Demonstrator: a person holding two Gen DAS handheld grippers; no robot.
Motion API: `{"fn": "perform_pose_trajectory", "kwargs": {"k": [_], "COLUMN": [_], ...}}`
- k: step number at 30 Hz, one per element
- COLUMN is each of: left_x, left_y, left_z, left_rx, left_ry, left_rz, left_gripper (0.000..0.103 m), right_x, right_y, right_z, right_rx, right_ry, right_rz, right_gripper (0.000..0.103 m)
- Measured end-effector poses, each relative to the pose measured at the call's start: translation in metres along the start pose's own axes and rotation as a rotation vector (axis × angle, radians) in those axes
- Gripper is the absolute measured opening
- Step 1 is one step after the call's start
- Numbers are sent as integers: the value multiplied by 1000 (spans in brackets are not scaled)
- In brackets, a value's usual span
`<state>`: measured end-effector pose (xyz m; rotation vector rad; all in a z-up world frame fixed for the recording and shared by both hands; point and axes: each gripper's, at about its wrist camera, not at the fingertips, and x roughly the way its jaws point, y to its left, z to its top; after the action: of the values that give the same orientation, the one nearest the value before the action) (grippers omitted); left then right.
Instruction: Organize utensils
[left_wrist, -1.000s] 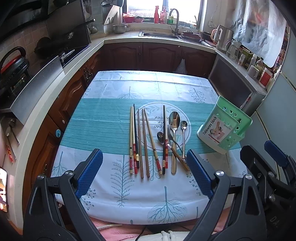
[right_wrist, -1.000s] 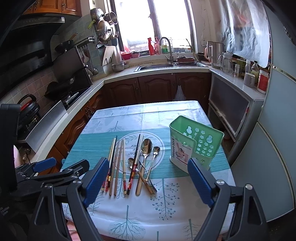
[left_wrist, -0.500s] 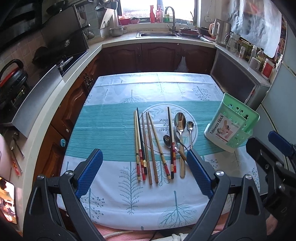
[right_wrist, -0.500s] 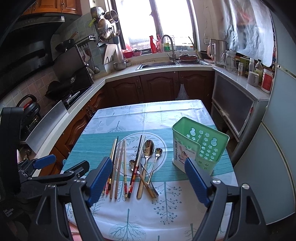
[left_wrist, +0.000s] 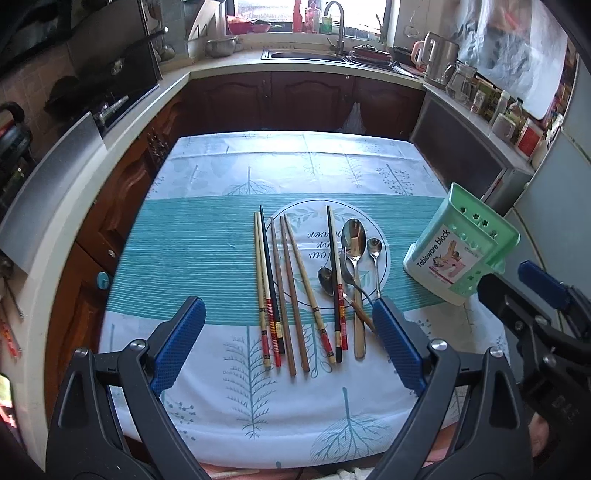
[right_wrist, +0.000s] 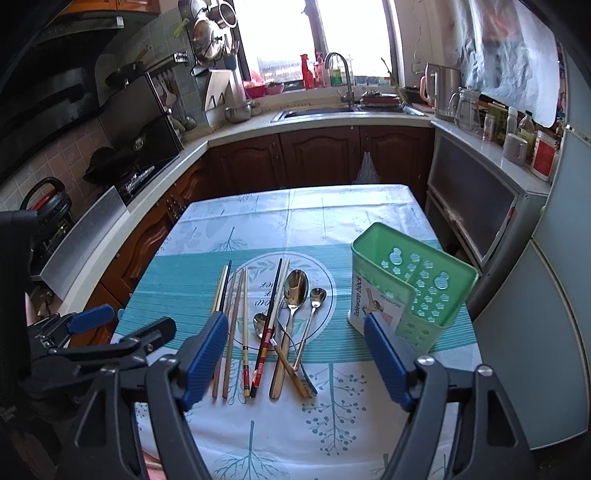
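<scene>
Both grippers had edged forward toward the utensils since a second earlier. Bench (left_wrist: 207, 258) under its patterned cloth carried everything — the green holder (right_wrist: 413, 291) upright at the right, chopsticks (left_wrist: 280, 288) in a row at the centre, spoons (left_wrist: 354, 258) just beside them. Left gripper (left_wrist: 288, 350) and right gripper (right_wrist: 295, 362) hovered above, fingers spread wide, gripping nothing

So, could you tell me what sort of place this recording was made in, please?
Most likely a home kitchen. A sink with a tap sits under the window, a stove is set into the counter with pans hanging above, and a kettle stands on the worktop beyond the cloth-covered table.
</scene>
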<state>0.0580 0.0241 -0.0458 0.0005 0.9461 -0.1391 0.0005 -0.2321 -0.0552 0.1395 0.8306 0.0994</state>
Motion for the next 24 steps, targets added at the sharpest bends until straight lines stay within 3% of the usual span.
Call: {"fn": "perform_pose_trajectory", "kwargs": {"k": [10,21,24], "left_x": [27,95,115], "left_y": [43,74,81], "left_z": [18,28,27], "left_rx": [-31,-24,-27], "left_ry": [19,132,164], "left_rz": [-52,-50,-70], "left_gripper": [91,91,84], "right_x": [58,117,127], "right_y": [-6,3,5], "right_z": [16,31,28], "right_rx": [30,-4,-10], "right_ry": [160,270,298], "right_rz": [62,80,90], "right_gripper": [55,49,48]}}
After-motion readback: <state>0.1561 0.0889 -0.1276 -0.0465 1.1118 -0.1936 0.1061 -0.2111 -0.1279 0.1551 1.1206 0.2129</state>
